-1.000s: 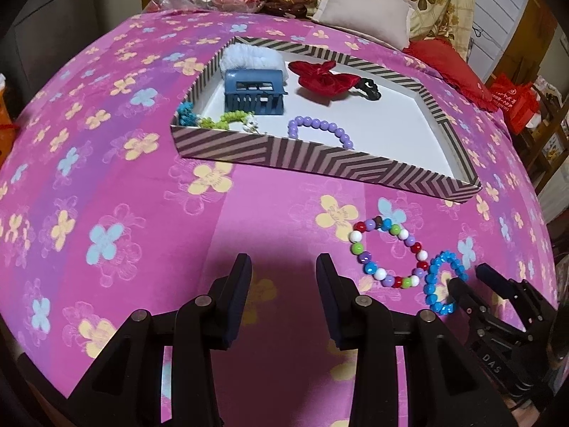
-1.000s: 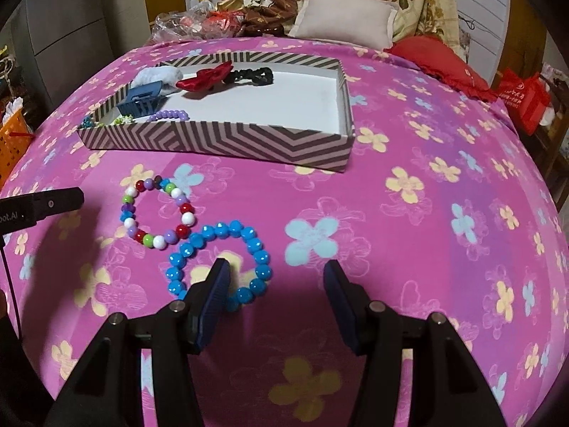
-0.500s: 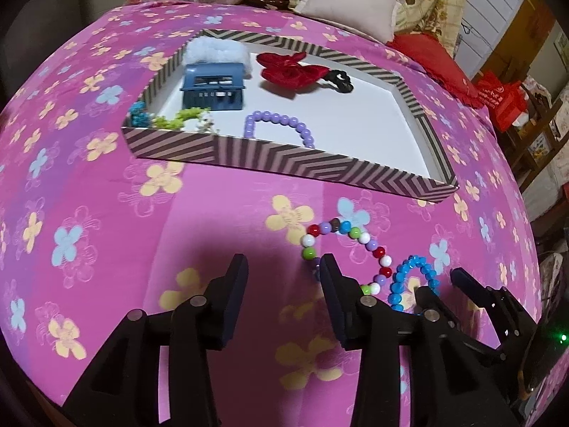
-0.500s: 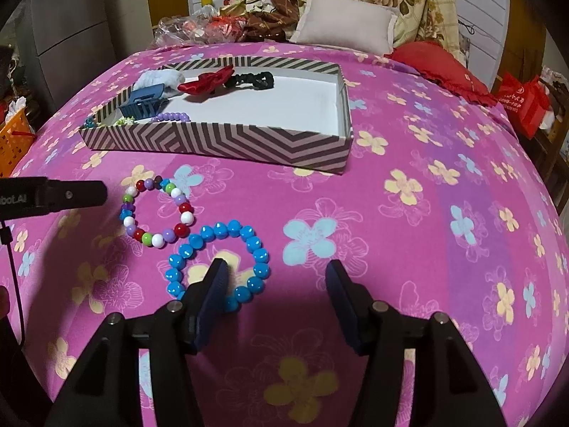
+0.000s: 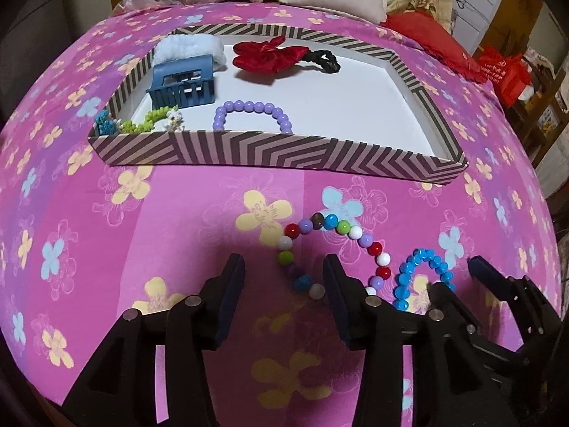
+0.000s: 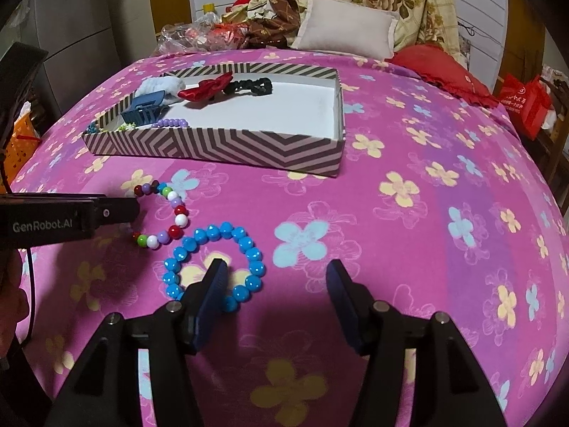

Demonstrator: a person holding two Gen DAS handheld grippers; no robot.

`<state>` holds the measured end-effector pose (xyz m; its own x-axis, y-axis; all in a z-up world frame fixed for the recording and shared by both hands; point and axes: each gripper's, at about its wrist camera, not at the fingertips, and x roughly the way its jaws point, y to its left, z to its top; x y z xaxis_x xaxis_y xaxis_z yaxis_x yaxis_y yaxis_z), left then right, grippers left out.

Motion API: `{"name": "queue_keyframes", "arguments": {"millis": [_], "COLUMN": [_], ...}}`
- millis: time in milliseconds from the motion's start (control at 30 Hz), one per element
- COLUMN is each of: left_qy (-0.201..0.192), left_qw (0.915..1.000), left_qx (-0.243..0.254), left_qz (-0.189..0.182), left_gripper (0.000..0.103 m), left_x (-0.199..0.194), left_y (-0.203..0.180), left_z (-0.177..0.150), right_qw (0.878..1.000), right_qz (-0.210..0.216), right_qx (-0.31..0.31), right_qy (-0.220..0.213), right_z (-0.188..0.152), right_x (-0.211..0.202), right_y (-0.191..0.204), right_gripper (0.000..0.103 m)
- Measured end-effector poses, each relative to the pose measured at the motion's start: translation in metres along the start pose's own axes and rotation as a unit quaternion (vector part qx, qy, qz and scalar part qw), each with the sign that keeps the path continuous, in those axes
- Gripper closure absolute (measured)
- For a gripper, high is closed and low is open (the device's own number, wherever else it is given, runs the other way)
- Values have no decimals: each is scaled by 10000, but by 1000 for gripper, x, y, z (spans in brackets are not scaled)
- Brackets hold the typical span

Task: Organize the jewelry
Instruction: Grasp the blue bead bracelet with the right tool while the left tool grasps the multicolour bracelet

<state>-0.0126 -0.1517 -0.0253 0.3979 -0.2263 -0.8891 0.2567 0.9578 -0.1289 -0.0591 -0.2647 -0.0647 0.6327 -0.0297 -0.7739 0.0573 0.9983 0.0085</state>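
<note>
A multicoloured bead bracelet [image 5: 341,229] lies on the pink flowered bedspread in front of a striped box [image 5: 284,151]; it also shows in the right wrist view [image 6: 174,206]. My left gripper [image 5: 282,272] is open, its fingers straddling the bracelet's near left arc. A blue bead bracelet [image 6: 213,263] lies to the right of it, also in the left wrist view [image 5: 423,274]. My right gripper [image 6: 277,277] is open, its left finger over the blue bracelet's near side. The box holds a purple bracelet [image 5: 252,114], a blue hair claw [image 5: 183,85], a red bow [image 5: 270,55] and other pieces.
The striped box [image 6: 220,144] sits mid-bed. A pillow [image 6: 346,23], a red cushion [image 6: 441,71] and bags lie at the head of the bed. An orange basket [image 6: 19,138] stands off the left side. A red bag [image 6: 526,105] is at the right.
My left gripper has moved right and forward so its fingers now straddle the multicoloured bracelet. My right gripper has barely moved over the blue bracelet.
</note>
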Motion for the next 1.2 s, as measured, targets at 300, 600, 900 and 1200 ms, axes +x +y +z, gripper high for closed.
{"name": "queue_keyframes", "arguments": {"millis": [300, 600, 900, 1200], "left_qy": [16, -114, -41, -212], "left_qw": [9995, 9995, 9999, 9995], "left_qx": [180, 241, 42, 135], "left_qz": [245, 163, -133, -191], "left_gripper": [56, 94, 95, 95], "left_x": [6, 6, 1, -20], "left_y": [-9, -5, 13, 19], "left_z": [5, 7, 5, 5], "right_qw": [10000, 9996, 9952, 9953], "right_qz": [25, 34, 506, 550], "right_qx": [36, 266, 821, 735], "right_qy": [-15, -97, -137, -305], "right_z": [1, 1, -3, 5], "right_x": [0, -2, -4, -21], "right_y": [-7, -17, -38, -29], "right_gripper": [42, 82, 92, 95]}}
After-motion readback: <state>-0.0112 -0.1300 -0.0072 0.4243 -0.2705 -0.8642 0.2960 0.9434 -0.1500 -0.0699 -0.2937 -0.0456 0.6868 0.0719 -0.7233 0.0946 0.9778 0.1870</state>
